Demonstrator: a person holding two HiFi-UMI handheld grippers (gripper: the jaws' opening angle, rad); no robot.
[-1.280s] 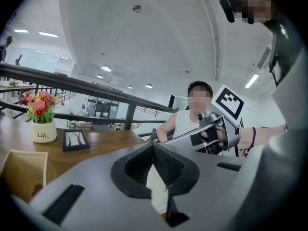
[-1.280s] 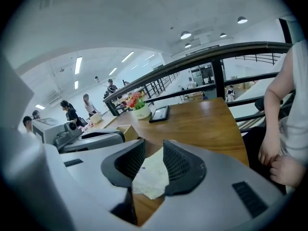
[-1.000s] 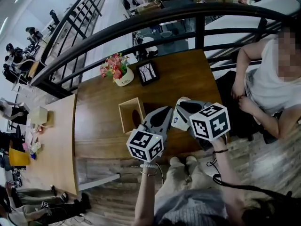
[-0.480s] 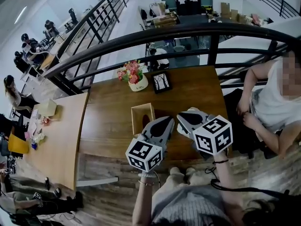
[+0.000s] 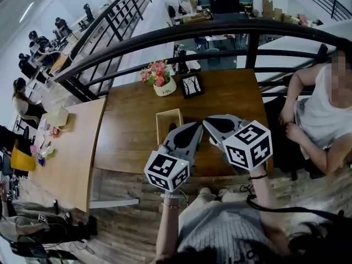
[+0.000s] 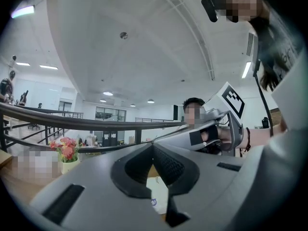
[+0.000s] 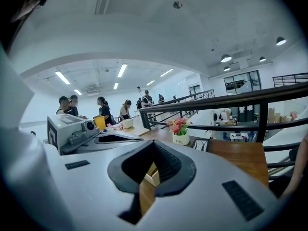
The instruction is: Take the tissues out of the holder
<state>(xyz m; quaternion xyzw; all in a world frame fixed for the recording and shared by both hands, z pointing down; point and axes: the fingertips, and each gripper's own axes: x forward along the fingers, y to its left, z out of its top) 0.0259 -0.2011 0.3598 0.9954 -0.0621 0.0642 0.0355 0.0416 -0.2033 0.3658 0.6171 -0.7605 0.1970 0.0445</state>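
The wooden tissue holder [image 5: 169, 126] stands open-topped on the brown table [image 5: 132, 142]; in the right gripper view it shows through the gap under the jaws [image 7: 152, 175]. My left gripper [image 5: 196, 127] hovers just right of it, jaws shut and nothing between them. A white tissue pack [image 6: 159, 196] with a small blue mark lies on the table below those jaws. My right gripper [image 5: 208, 123] points at the left one, tips almost meeting, shut and empty. The left gripper view sees the right gripper [image 6: 211, 134]; the right gripper view sees the left one [image 7: 86, 131].
A flower pot [image 5: 162, 81] and a small picture frame [image 5: 191, 85] stand at the table's far edge, against a black railing [image 5: 220, 34]. A person sits at the right end [image 5: 319, 109]. A lighter table [image 5: 71, 147] adjoins on the left.
The white pack that showed beside the right gripper's tip is now hidden under the grippers. Both grippers stay beside the holder, their tips slightly closer together.
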